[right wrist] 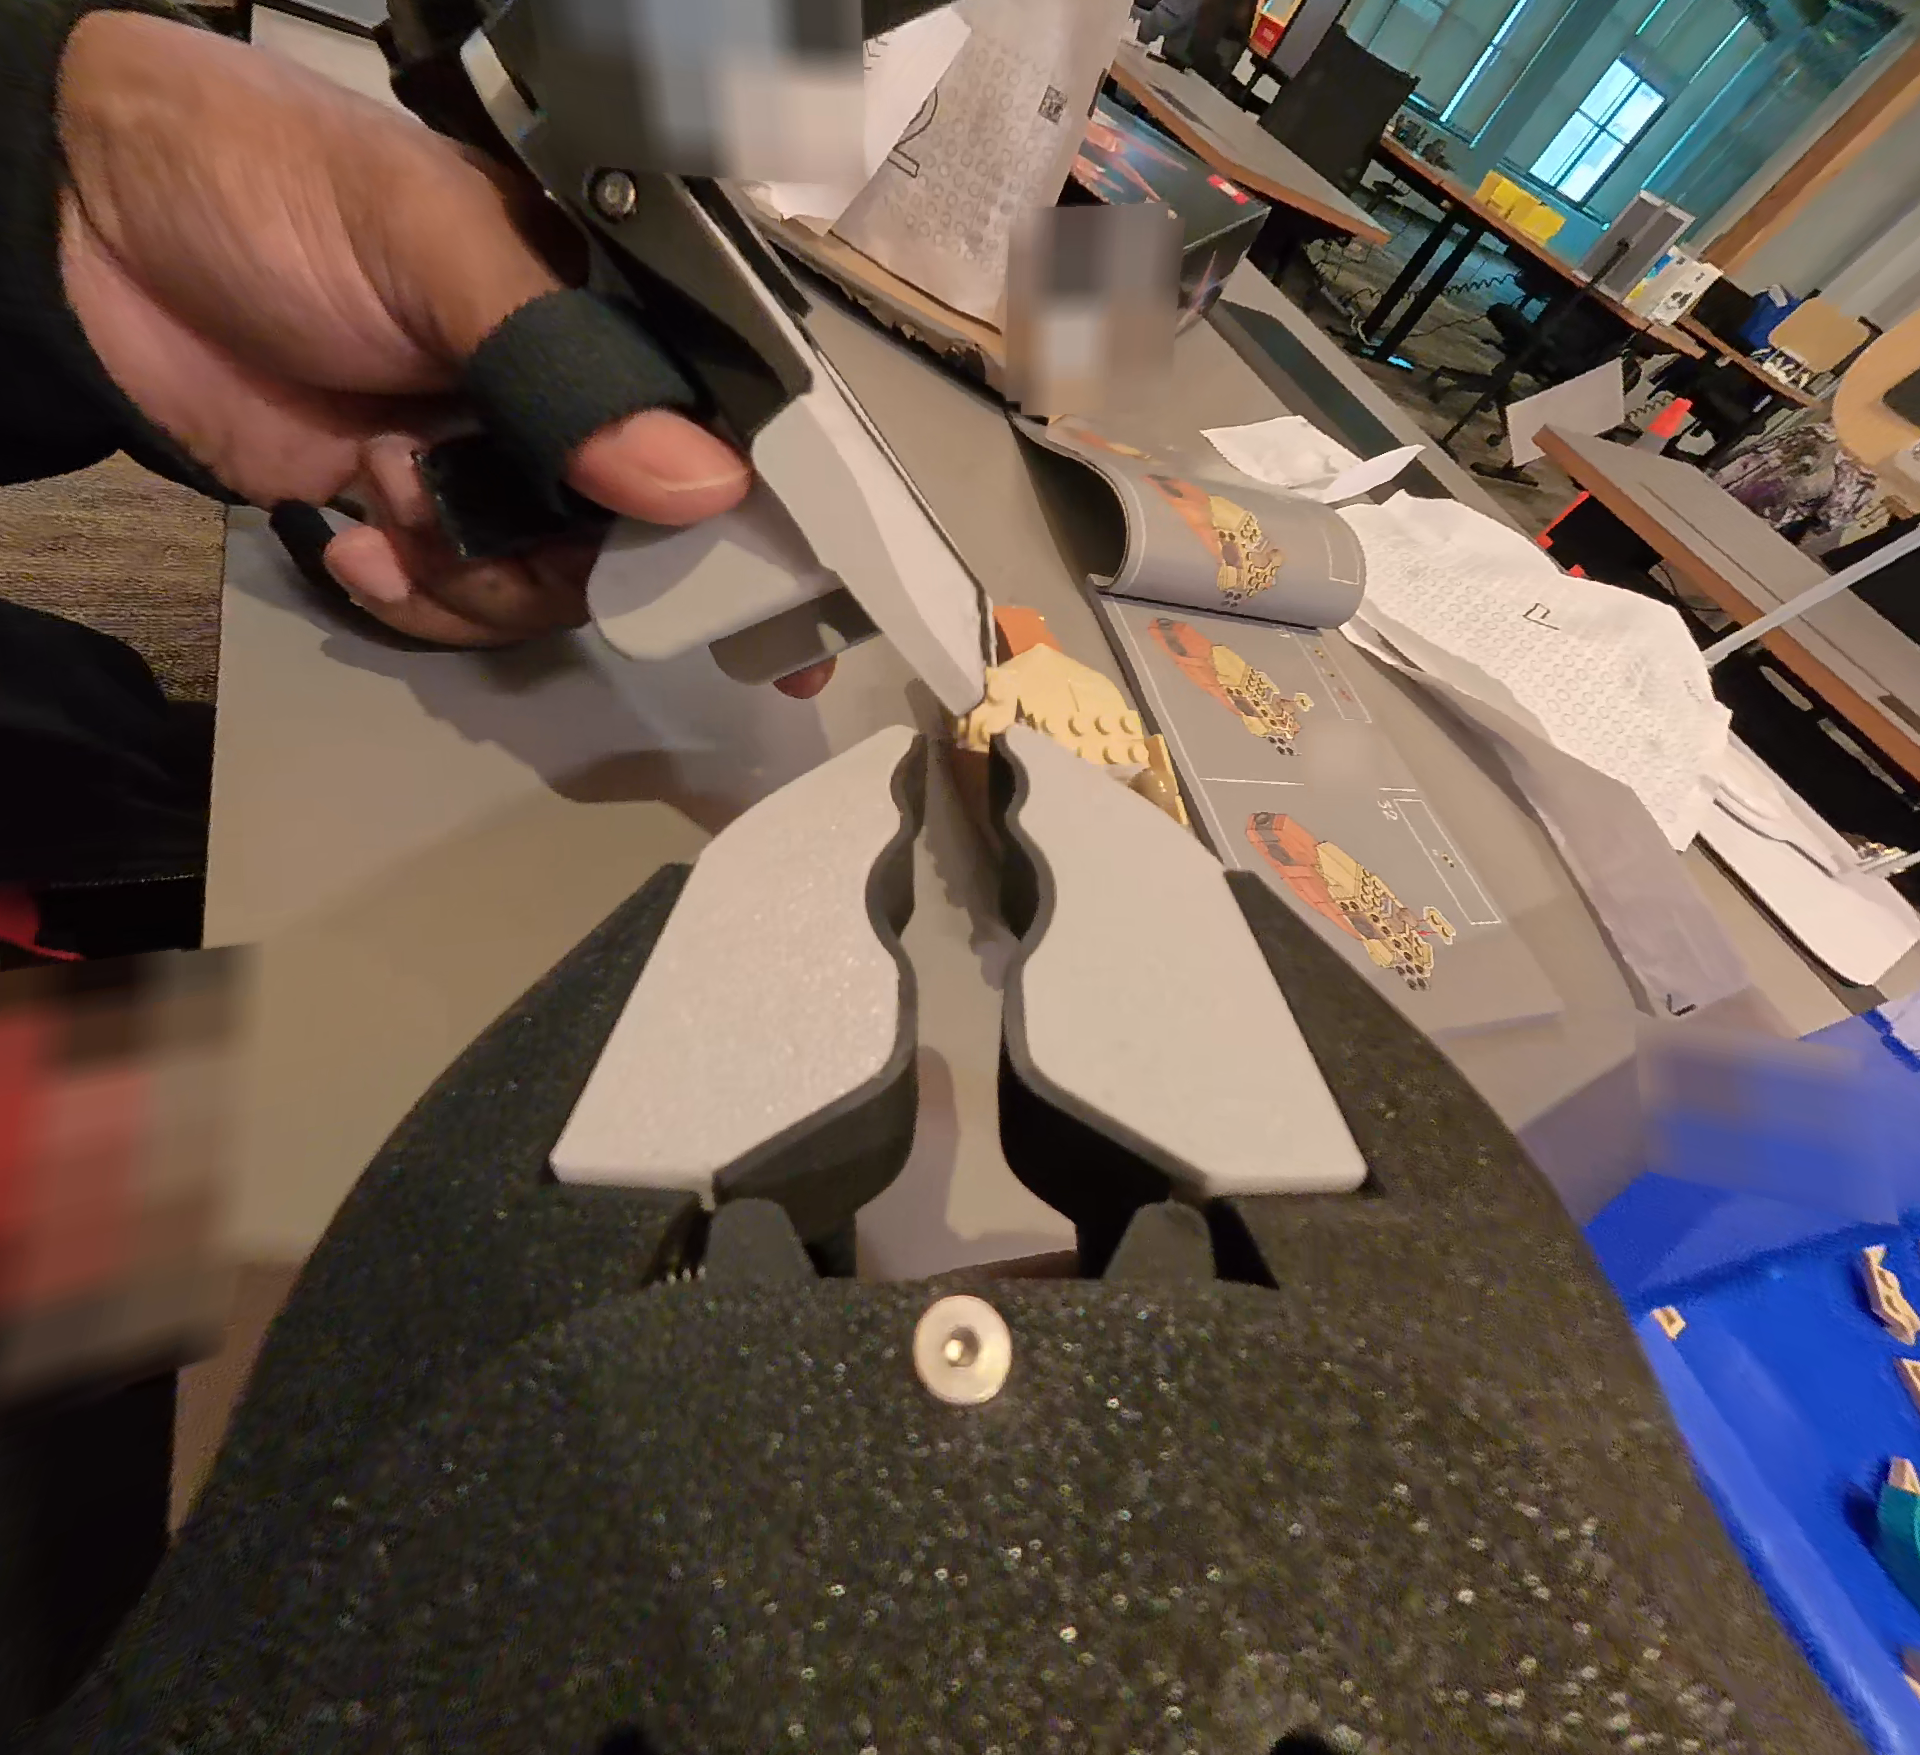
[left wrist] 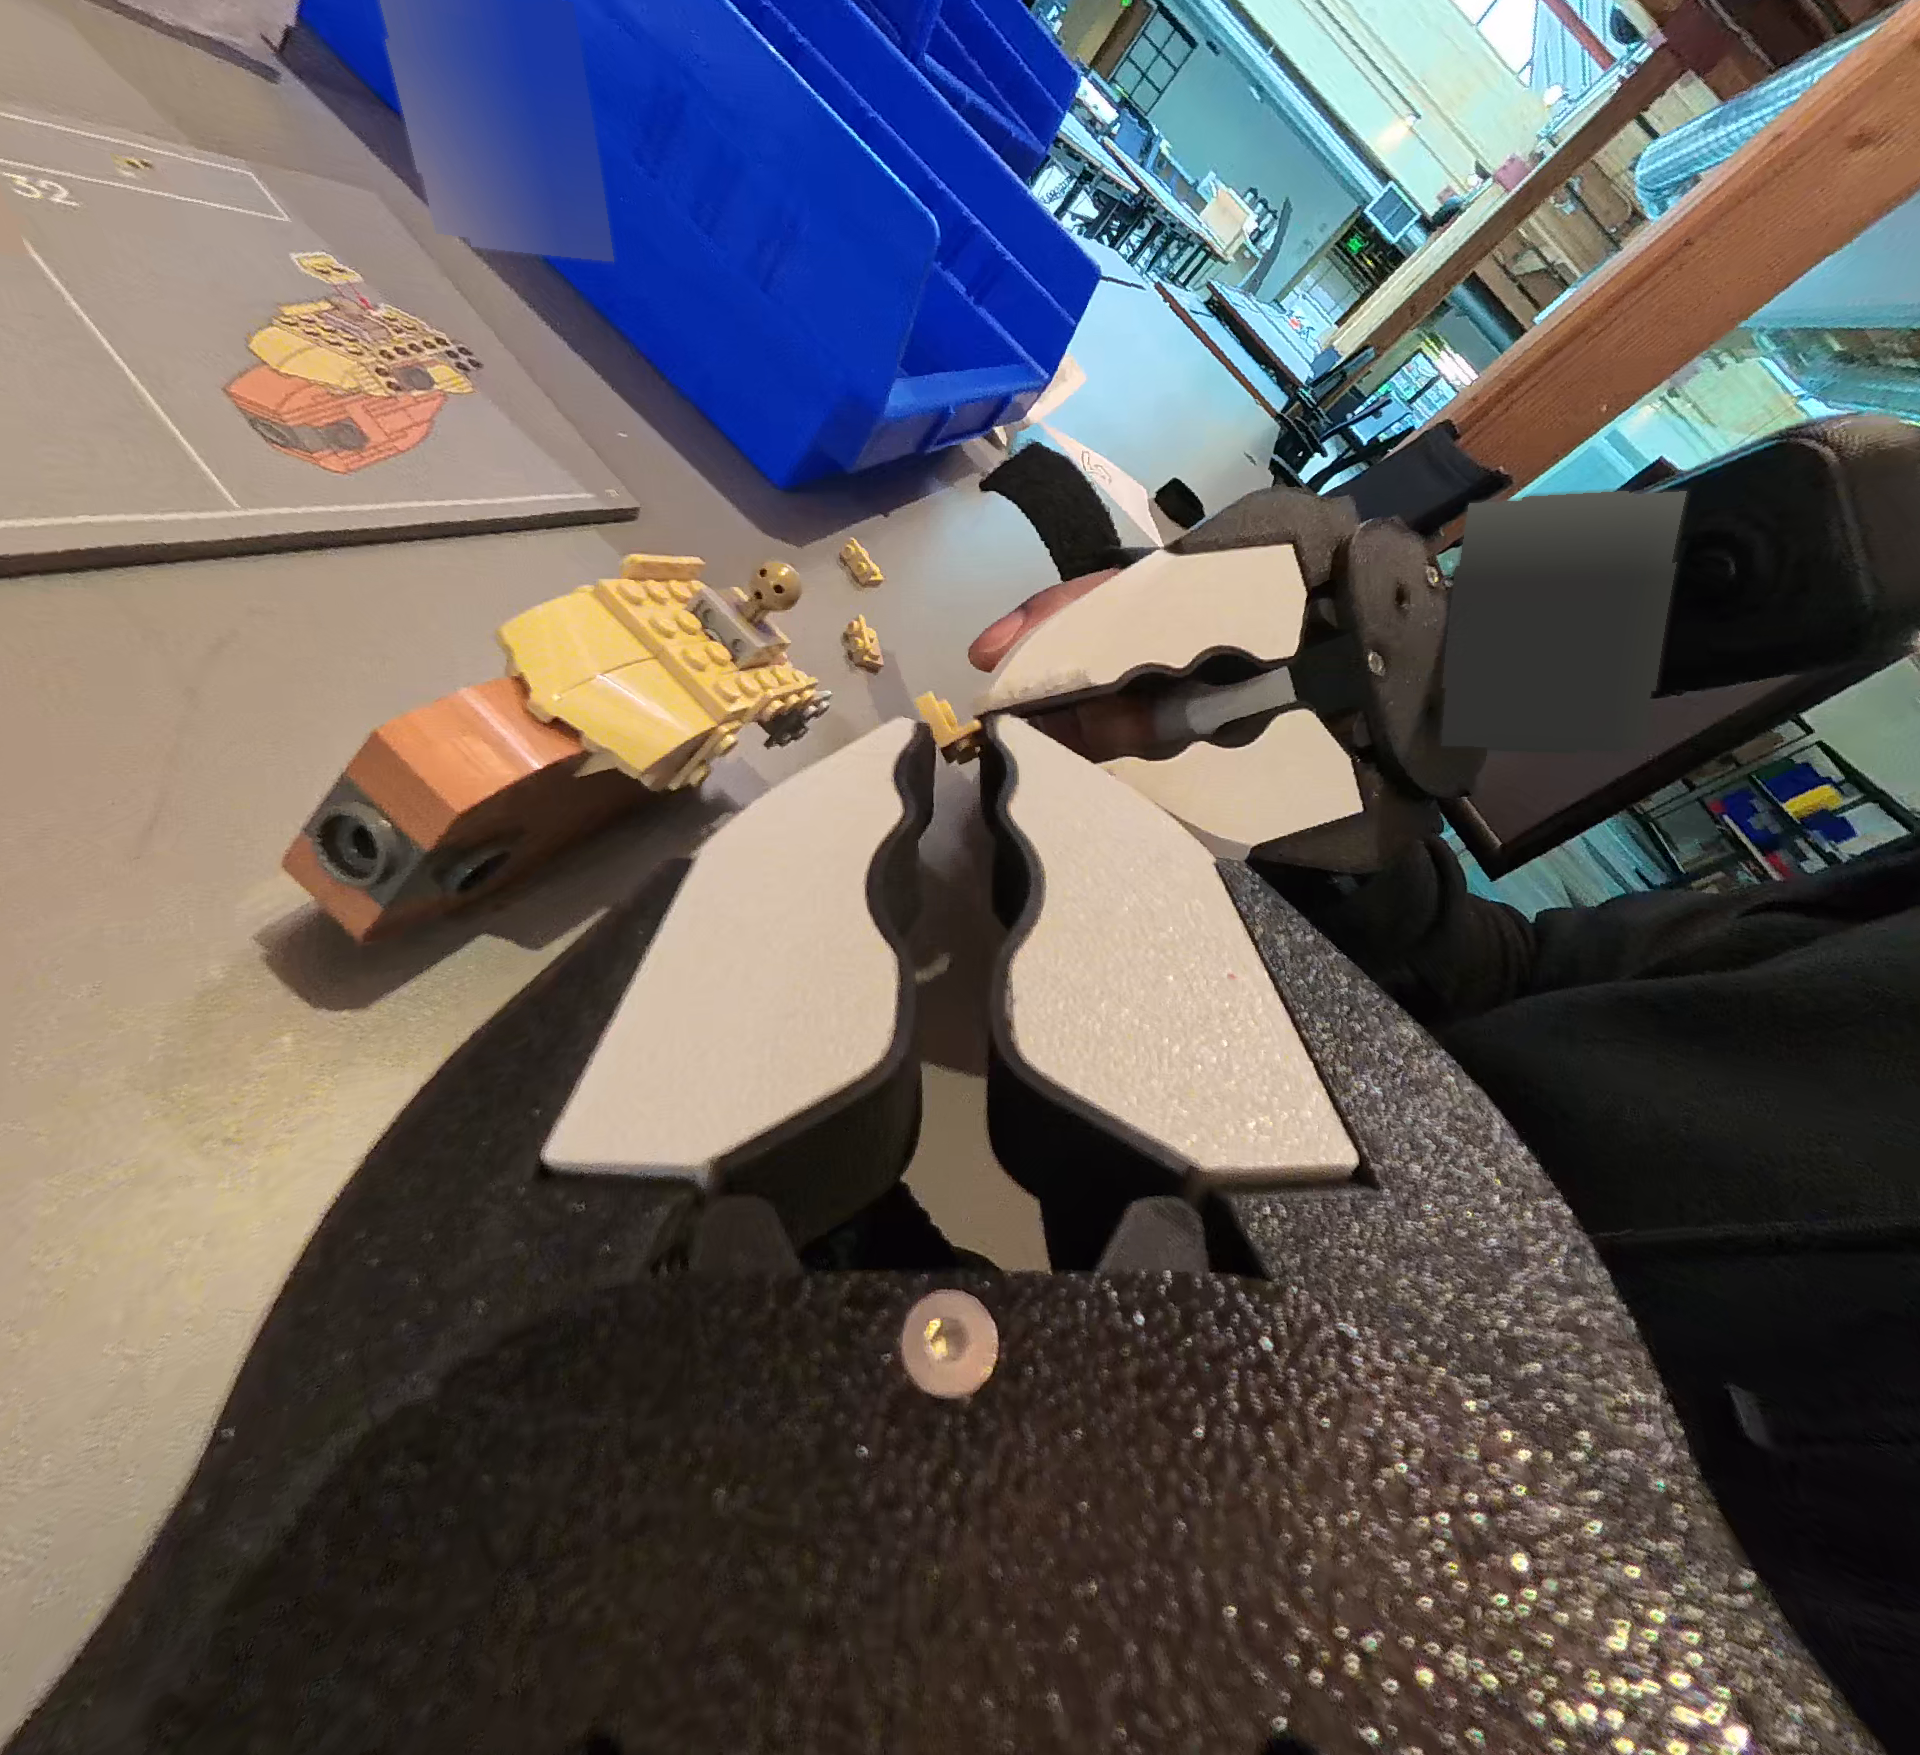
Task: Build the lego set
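Note:
A part-built model (left wrist: 582,697), a brown block with a tan studded top, lies on the grey table (left wrist: 156,1030); it also shows in the right wrist view (right wrist: 1081,708). A small tan piece (left wrist: 951,726) sits between the tips of my left gripper (left wrist: 956,737), whose jaws are nearly closed on it. My right gripper (left wrist: 987,706) comes in from the right, and its tips meet on the same piece. In the right wrist view the piece (right wrist: 977,720) lies at my right gripper (right wrist: 958,747) tips, with the left gripper (right wrist: 968,689) pinched on it from above.
Two loose tan pieces (left wrist: 862,562) (left wrist: 862,643) lie beyond the model. The open instruction booklet (left wrist: 312,355) (right wrist: 1330,822) lies behind it. Blue bins (left wrist: 779,199) stand at the back, and one (right wrist: 1766,1342) holds small parts. Crumpled paper bags (right wrist: 1507,645) lie past the booklet. The tips of both grippers are at nearly the same place.

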Demonstrator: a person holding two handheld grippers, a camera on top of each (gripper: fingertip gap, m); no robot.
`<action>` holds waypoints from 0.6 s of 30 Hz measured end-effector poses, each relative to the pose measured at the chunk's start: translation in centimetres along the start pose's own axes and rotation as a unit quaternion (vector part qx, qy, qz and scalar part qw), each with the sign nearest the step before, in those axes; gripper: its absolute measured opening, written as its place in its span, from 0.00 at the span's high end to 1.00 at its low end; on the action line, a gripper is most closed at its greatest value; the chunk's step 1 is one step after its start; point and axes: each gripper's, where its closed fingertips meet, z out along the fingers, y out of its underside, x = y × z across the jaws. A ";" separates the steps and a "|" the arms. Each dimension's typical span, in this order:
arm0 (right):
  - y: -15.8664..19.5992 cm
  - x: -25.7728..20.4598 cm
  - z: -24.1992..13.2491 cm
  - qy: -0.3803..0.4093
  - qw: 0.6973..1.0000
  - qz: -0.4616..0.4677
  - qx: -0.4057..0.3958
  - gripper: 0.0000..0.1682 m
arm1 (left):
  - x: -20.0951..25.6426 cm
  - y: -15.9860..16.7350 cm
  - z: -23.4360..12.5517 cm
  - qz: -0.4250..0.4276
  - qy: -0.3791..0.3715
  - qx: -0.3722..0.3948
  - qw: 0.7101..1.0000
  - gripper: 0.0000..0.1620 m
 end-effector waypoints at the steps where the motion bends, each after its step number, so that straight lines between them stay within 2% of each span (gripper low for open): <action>1: 0.1 0.0 0.0 0.002 1.000 0.001 -0.002 0.94 | 0.1 0.1 0.1 0.000 0.001 -0.003 1.000 0.95; 12: 0.2 -0.1 -0.2 0.006 1.000 -0.018 -0.009 0.95 | 0.4 0.7 0.8 0.006 -0.005 -0.017 1.000 0.95; 18: 0.3 -0.3 -0.5 -0.010 1.000 -0.016 -0.005 0.96 | 0.7 1.0 0.9 -0.008 0.017 -0.029 0.999 0.95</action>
